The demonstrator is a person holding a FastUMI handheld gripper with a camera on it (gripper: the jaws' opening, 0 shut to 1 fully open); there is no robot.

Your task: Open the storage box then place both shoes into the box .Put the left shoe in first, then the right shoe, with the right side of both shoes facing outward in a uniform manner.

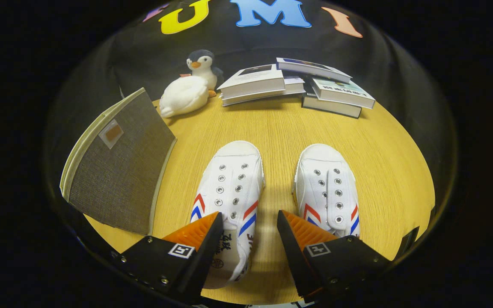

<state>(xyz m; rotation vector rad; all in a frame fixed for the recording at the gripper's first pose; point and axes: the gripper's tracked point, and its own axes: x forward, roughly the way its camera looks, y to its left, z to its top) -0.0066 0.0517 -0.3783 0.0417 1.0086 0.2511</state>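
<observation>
Table [280, 128]: round, pale wood grain, carrying everything listed here. Box [118, 171]: grey woven fabric with a pale rim and a small tab on its face, standing at the table's near left edge, to the left of the jaws and slightly ahead of them; lid seemingly down, though the fisheye bends its shape so much that I cannot say for sure which face is the lid. Books [298, 85]: a loose stack at the far side, well beyond the shoes. Left shoe [231, 188]: white canvas, red and blue chevrons on the sides, toe pointing away, long axis running almost straight ahead along the fingers; its heel lies between the fingers, nearer the left one, which overlaps it in this view. Right shoe [328, 188]: same make, parallel to the first, toe also away, apart from it by a bare strip of table; its heel sits under the right finger. Penguin [188, 87]: white plush toy lying by the books, beyond the box. Gripper [250, 224]: jaws spread wide, holding nothing. Judgement: the box comes first, so the coming move turns leftward, away from the shoes; neither shoe should be touched until it is open.
</observation>
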